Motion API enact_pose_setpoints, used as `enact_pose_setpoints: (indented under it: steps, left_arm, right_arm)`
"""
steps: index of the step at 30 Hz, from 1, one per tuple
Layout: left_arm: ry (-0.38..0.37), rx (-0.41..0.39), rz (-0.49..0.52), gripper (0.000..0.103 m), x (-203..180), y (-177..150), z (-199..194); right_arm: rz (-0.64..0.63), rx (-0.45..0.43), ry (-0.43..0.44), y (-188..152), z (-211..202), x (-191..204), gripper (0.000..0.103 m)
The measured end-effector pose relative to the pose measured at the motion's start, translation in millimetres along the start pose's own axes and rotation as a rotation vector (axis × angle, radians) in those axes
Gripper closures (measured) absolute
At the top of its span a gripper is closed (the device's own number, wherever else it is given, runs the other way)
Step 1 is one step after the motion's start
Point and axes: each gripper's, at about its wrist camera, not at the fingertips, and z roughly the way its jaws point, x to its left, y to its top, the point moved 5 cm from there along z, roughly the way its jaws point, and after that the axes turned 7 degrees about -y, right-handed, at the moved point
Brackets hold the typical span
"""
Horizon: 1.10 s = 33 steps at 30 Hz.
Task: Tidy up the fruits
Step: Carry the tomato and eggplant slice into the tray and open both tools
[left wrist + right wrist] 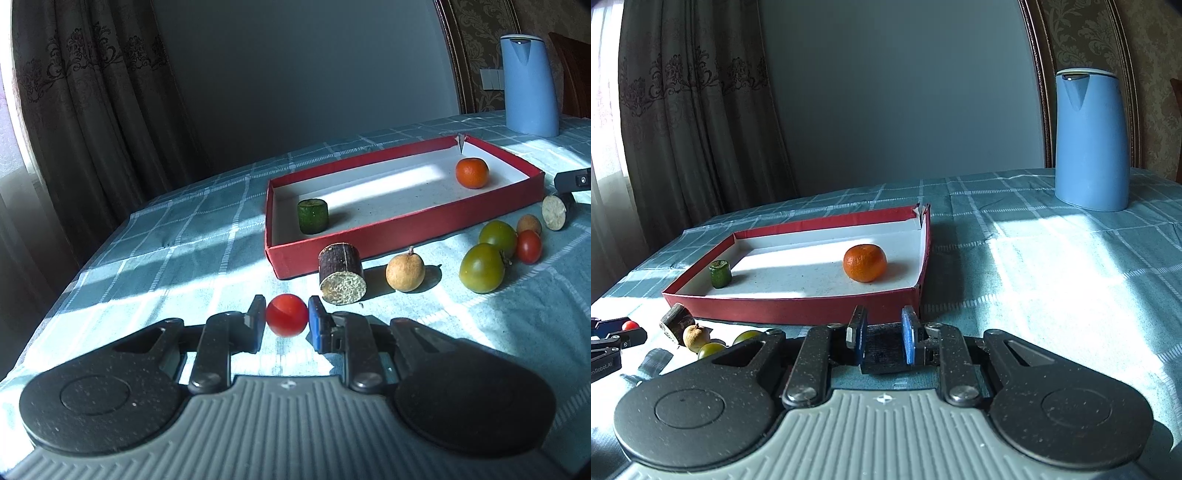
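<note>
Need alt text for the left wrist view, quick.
The left gripper grips a red cherry tomato above the checked tablecloth. Beyond, a red tray holds a mandarin and green chunk.

Red box (406,225), white inside; orange mandarin (864,262); red tomato (287,315); teal checked tablecloth (1052,258); blue kettle (1091,140).

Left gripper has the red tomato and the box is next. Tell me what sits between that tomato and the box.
The left gripper holds the red tomato. A dark cut stalk piece lies just ahead to its right, against the near wall of the red box. Directly ahead toward the box's near left corner, nothing visible blocks; only that low wall must be cleared.
</note>
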Motion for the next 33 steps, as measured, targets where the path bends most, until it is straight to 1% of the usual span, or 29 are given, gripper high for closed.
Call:
enact_pose_setpoints:
  steps: [2, 3, 4, 5, 6, 8, 10, 11, 12, 13, 16, 22, 24, 29, 33]
  left_arm:
    - [-0.004, 0.001, 0.002, 0.081, -2, -1, 0]
    - [-0.005, 0.0, 0.002, 0.081, -2, -1, 0]
    - [-0.008, -0.001, 0.0, 0.081, -1, -1, -1]
    - [-0.01, -0.003, -0.005, 0.081, 0, -1, -1]
    - [-0.013, -0.002, -0.008, 0.081, 1, -1, -2]
    - [-0.017, 0.0, -0.012, 0.081, 1, -1, -2]
    - [-0.014, 0.0, -0.009, 0.081, 1, 0, -1]
    - [-0.015, 0.001, -0.006, 0.081, 0, 0, -1]
    - [-0.015, 0.001, -0.004, 0.081, -1, 0, -1]
    - [-0.017, 0.001, -0.002, 0.081, -1, 1, -1]
    - [-0.03, -0.004, 0.002, 0.081, -4, 6, -1]
    - [-0.058, -0.031, 0.008, 0.081, -10, 22, -2]
    - [-0.075, -0.033, 0.002, 0.081, -12, 28, 1]
    - [-0.092, -0.051, -0.011, 0.081, -16, 48, 11]
    - [-0.089, -0.067, -0.022, 0.081, -17, 70, 26]
  right_arm:
    - [-0.014, 0.025, -0.019, -2, 4, 2, 0.064]
    - [-0.022, 0.044, -0.024, -4, 8, 3, 0.049]
    - [-0.024, 0.049, -0.017, -5, 8, 3, 0.045]
    - [-0.023, 0.035, -0.015, -4, 6, 4, 0.045]
    - [-0.025, 0.027, -0.023, -4, 5, 4, 0.043]
    - [-0.022, 0.044, -0.027, -5, 9, 3, 0.043]
    - [-0.002, 0.091, -0.01, -7, 17, -1, 0.044]
    - [0.014, 0.122, -0.003, -9, 22, -3, 0.05]
    - [0.033, 0.151, 0.006, -10, 26, -6, 0.069]
    - [0.054, 0.155, 0.015, -10, 27, -9, 0.071]
    - [0.053, 0.119, 0.003, -9, 21, -9, 0.071]
    - [0.061, 0.031, 0.051, 2, 3, -4, 0.071]
    - [0.051, 0.01, 0.056, 9, 1, -1, 0.071]
    - [0.003, -0.022, 0.057, 27, 7, 12, 0.071]
    - [-0.042, -0.029, 0.049, 39, 26, 29, 0.071]
